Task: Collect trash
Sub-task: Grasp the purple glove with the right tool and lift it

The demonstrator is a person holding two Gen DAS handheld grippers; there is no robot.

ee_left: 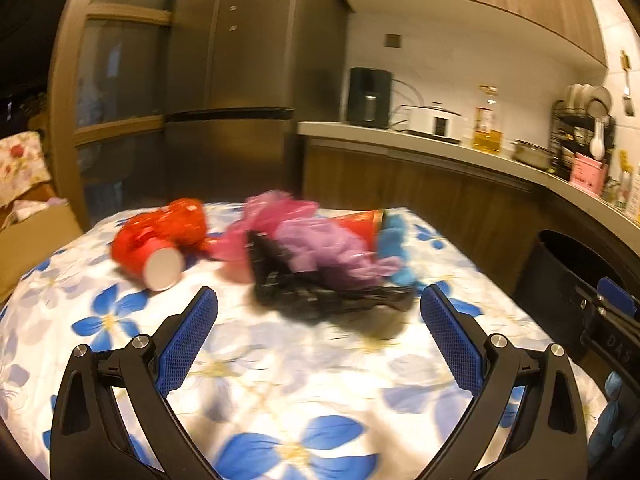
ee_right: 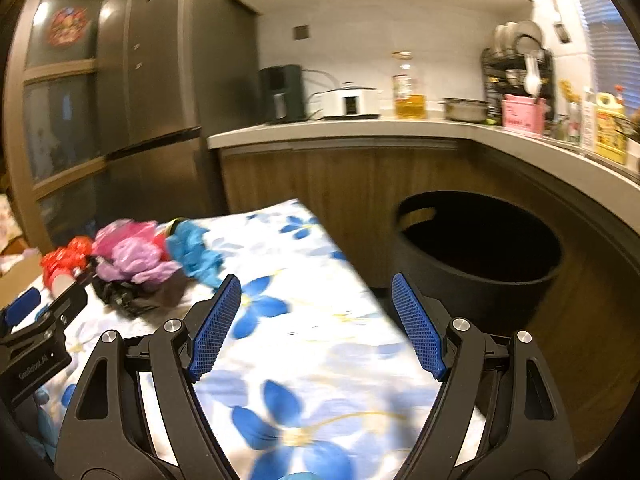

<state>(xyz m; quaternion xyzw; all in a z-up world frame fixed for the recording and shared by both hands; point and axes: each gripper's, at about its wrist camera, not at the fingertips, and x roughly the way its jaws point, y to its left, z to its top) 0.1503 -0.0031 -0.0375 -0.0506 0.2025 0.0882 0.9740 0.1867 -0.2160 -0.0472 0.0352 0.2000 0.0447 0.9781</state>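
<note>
A heap of trash lies at the far end of the flowered tablecloth point(ee_left: 280, 380): a red paper cup point(ee_left: 162, 266) on its side, crumpled red wrap point(ee_left: 176, 220), pink and purple plastic bags point(ee_left: 320, 248), a black bag point(ee_left: 328, 296), a red cone-shaped cup point(ee_left: 360, 226) and a blue glove point(ee_left: 394, 248). My left gripper point(ee_left: 319, 304) stands open just short of the black bag, nothing between its fingers. My right gripper point(ee_right: 316, 292) is open over the table's right edge, empty, with the heap point(ee_right: 136, 260) off to its left. A black round bin point(ee_right: 480, 256) stands on the floor right of the table.
A wooden counter point(ee_right: 360, 128) runs behind and along the right, carrying a coffee machine, a white cooker, an oil bottle, a pot and a dish rack. A tall fridge point(ee_left: 240, 80) stands behind the table. A cardboard box point(ee_left: 32, 240) sits at the left.
</note>
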